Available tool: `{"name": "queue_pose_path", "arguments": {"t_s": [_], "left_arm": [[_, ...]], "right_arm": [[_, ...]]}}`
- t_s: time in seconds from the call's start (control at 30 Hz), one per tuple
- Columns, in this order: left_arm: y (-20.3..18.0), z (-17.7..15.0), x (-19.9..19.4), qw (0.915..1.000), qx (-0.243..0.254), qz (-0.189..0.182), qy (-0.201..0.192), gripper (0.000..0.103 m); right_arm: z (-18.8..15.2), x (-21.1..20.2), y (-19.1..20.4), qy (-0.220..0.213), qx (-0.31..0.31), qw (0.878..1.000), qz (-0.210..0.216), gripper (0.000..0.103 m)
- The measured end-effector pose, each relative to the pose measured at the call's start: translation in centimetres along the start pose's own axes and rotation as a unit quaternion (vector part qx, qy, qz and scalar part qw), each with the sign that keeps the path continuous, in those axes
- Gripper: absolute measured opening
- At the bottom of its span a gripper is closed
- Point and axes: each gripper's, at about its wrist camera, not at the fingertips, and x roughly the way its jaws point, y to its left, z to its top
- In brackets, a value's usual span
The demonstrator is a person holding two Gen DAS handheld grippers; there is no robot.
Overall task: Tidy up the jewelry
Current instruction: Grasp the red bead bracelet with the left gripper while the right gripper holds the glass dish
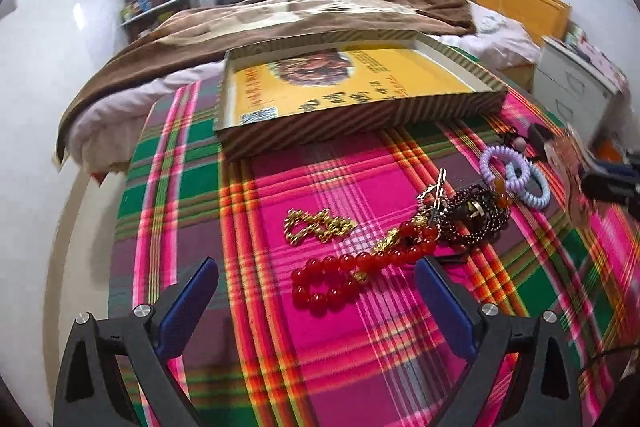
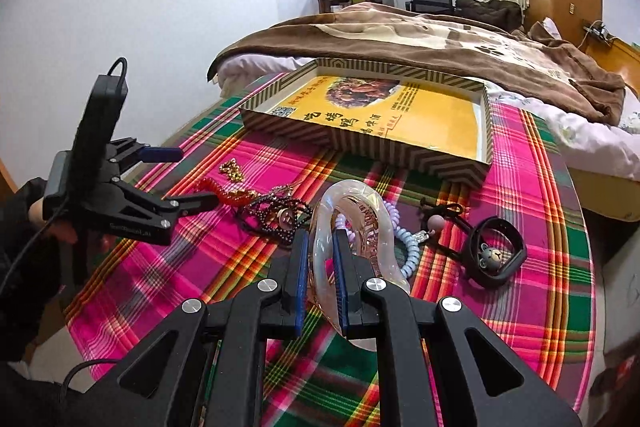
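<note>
A striped shallow box point(image 1: 352, 123) with a yellow printed floor lies at the far side of the plaid cloth; it also shows in the right wrist view point(image 2: 400, 151). My left gripper point(image 1: 316, 279) is open over a red bead bracelet point(image 1: 340, 275), with a gold chain point(image 1: 316, 225) beyond it. My right gripper point(image 2: 320, 247) is shut on a clear pinkish hair claw clip point(image 2: 360, 203) and holds it above the cloth. Dark bead strands point(image 1: 476, 215) and lilac coil hair ties point(image 1: 516, 175) lie to the right.
A black strap with a small bell point(image 2: 496, 255) and a cord with a pink bead point(image 2: 436, 223) lie at the right on the plaid cloth point(image 2: 532, 307). A bed with a brown blanket point(image 2: 440, 39) stands behind the box.
</note>
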Motion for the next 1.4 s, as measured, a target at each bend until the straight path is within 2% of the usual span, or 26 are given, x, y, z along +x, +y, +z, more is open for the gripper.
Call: {"name": "queue_pose_path", "arguments": {"t_s": [0.13, 0.2, 0.27, 0.33, 0.37, 0.43, 0.6, 0.8, 0.87, 0.93, 1.03, 1.23, 1.4], "left_arm": [[0.0, 0.0, 1.7, 0.9994, 0.017, 0.017, 0.023, 0.100], [0.4, 0.0, 1.8, 0.9998, 0.005, 0.006, 0.020, 0.098], [0.9, 0.2, 2.0, 0.9997, -0.011, -0.007, 0.020, 0.091], [1.1, 0.3, 1.9, 0.9992, -0.023, -0.029, 0.017, 0.076], [1.0, 0.3, 1.9, 0.9993, -0.022, -0.027, 0.014, 0.072], [0.7, 0.3, 1.6, 0.9993, -0.018, -0.031, 0.009, 0.053], [0.8, 0.1, 1.1, 0.9989, -0.027, -0.038, 0.004, 0.022], [1.0, -1.1, 0.1, 0.9974, -0.051, -0.051, 0.002, 0.020], [1.0, -1.6, -0.4, 0.9965, -0.059, -0.059, 0.001, 0.017], [1.1, -2.1, -1.1, 0.9951, -0.070, -0.070, -0.007, 0.010], [1.4, -2.4, -2.1, 0.9931, -0.084, -0.080, -0.016, 0.010], [1.2, -2.5, -2.7, 0.9930, -0.090, -0.074, -0.019, 0.010], [1.2, -1.8, -4.5, 0.9922, -0.094, -0.066, -0.048, 0.010]], "right_arm": [[0.0, 0.2, -0.1, 0.000, 0.003, 1.000, 0.001, 0.012], [0.0, 0.2, -0.2, 0.000, 0.005, 1.000, 0.002, 0.012], [0.0, 0.4, -0.4, 0.002, 0.008, 1.000, 0.003, 0.012], [0.0, 0.5, -0.4, 0.003, 0.012, 1.000, 0.002, 0.012], [0.0, 0.5, -0.5, 0.002, 0.013, 1.000, 0.003, 0.012], [-0.1, 0.5, -0.6, 0.003, 0.015, 1.000, 0.002, 0.012], [-0.2, 0.6, -0.8, 0.003, 0.020, 1.000, 0.000, 0.012], [-0.3, 0.5, -0.8, 0.001, 0.022, 1.000, -0.002, 0.012], [-0.3, 0.4, -0.9, 0.000, 0.024, 1.000, -0.001, 0.012], [-0.3, 0.4, -0.9, -0.001, 0.025, 1.000, -0.001, 0.012], [-0.3, 0.4, -0.8, -0.002, 0.026, 1.000, 0.001, 0.012], [-0.4, 0.2, -0.7, -0.005, 0.026, 1.000, 0.001, 0.012], [-0.4, -0.3, -0.7, -0.010, 0.027, 1.000, -0.001, 0.012]]}}
